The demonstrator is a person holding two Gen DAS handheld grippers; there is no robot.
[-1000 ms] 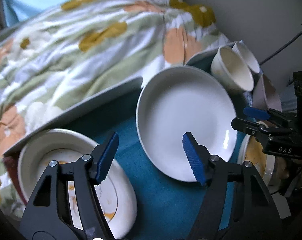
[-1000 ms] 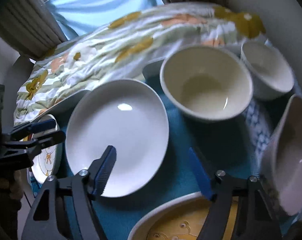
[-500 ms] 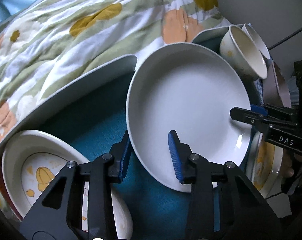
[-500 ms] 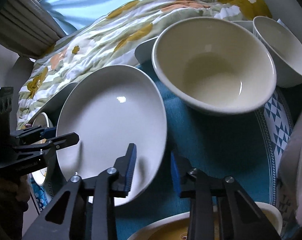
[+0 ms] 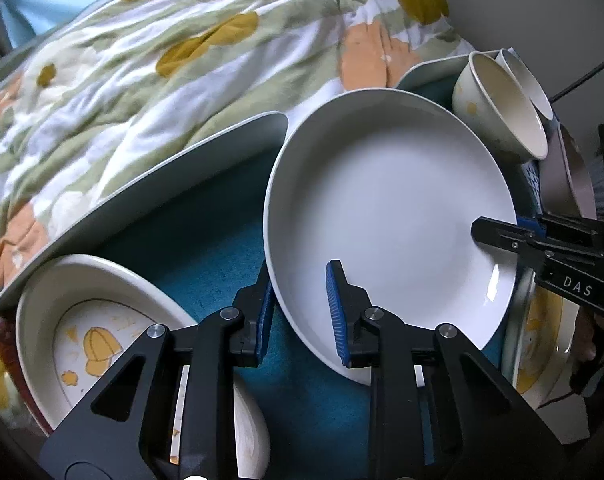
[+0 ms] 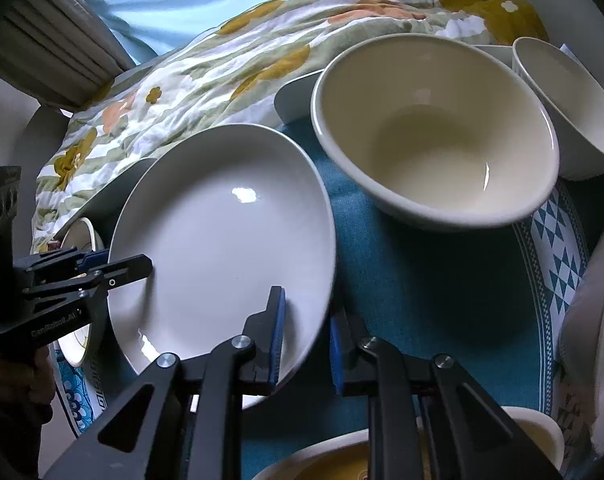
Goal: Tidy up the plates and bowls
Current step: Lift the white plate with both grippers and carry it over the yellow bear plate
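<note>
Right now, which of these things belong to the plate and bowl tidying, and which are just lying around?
Part of the job:
- white plate, pinched by both hand-held grippers
- cream bowl
- small white bowl
- yellow-patterned plate

Just lying about:
- floral quilt
- teal cloth
- blue curtain

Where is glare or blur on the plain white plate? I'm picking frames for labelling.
Left wrist view: the plain white round ceramic plate is sharp, with one small glint near its right rim; fisheye bends the edges. Right wrist view: two bright glints on the same plate; the large cream ceramic bowl looks slightly soft along its lower rim.
</note>
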